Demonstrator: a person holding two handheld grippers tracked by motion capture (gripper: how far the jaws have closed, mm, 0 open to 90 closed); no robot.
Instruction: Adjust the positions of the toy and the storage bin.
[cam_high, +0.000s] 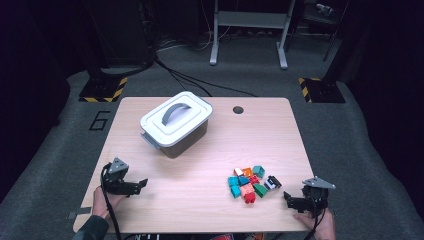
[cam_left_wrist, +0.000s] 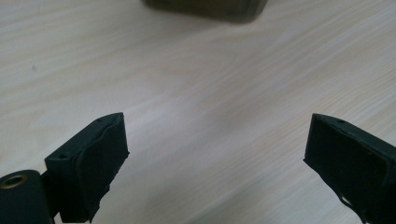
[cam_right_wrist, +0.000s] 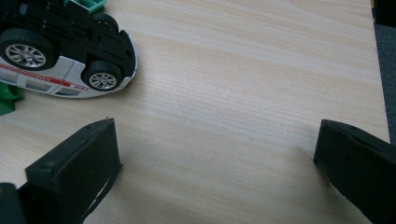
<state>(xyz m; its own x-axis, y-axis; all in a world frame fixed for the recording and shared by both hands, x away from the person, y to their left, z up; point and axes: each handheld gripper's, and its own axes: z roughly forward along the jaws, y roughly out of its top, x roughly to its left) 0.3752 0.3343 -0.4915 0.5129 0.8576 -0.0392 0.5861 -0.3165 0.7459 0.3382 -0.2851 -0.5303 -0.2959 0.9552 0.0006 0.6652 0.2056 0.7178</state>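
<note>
Step in hand: the start, by my reading; both grippers sit at the near edge of the table (cam_high: 150, 210) and no toy is picked up yet. The likely job is moving the toys into the lidded container (cam_high: 176, 125).
Left gripper (cam_high: 142, 184): jaws spread wide with only bare wood between them, near the front left corner, pointing toward the middle of the table.
Right gripper (cam_high: 289, 200): jaws wide apart and empty, at the front right, just right of the toys.
Toy pile (cam_high: 248, 183): a tight cluster of small blocks in teal, green, orange and red, right of centre near the front.
Toy car (cam_right_wrist: 65, 51): white body with a red stripe, black underside, silver wheels; it lies tipped on its side at the pile's right edge, nearest the right gripper.
Container: dark tub, white lid with a grey handle, lid on, well apart from the pile.
Next move: probably the lid must come off by its handle, or the right gripper reaches left for the car; the car's tilt calls for a grip across its body.
</note>
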